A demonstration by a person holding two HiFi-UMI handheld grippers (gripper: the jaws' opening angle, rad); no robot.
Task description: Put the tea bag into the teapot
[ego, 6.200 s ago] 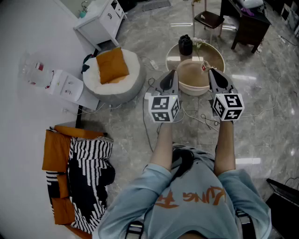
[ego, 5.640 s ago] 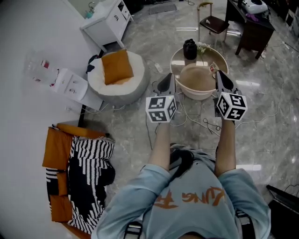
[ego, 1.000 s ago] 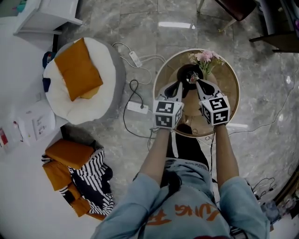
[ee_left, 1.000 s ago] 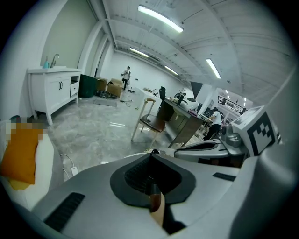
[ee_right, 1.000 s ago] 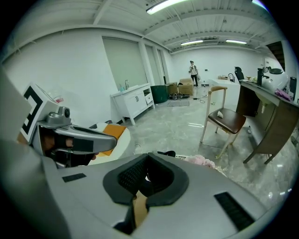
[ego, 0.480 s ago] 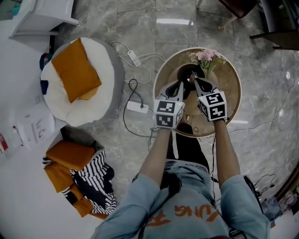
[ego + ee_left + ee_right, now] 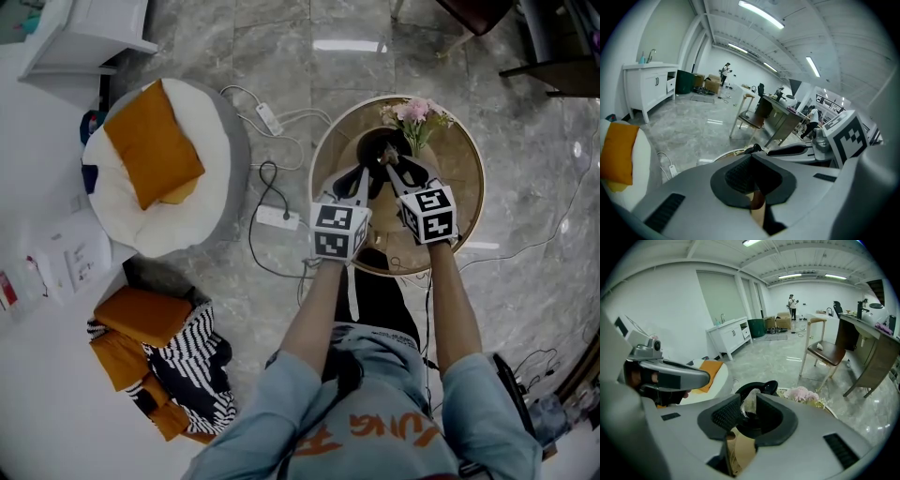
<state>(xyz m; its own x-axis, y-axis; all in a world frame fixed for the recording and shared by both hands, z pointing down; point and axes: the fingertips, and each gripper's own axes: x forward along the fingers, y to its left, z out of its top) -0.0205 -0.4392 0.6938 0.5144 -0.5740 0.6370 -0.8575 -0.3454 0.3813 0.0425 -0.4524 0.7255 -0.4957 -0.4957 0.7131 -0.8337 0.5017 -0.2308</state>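
Here: tea bag over the teapot, right gripper releasing.
The right gripper [image 7: 747, 397] hangs directly above the black teapot [image 7: 380, 148]. Its jaws are opening, with the pale tea bag [image 7: 751, 405] still between them and its lower end over the teapot's open mouth. The left gripper [image 7: 752, 157] sits just left of the teapot, its jaws together and nothing visible between them. The teapot stands on the round counter [image 7: 459, 173], and pink flowers [image 7: 412, 112] are just beside the teapot on its right.
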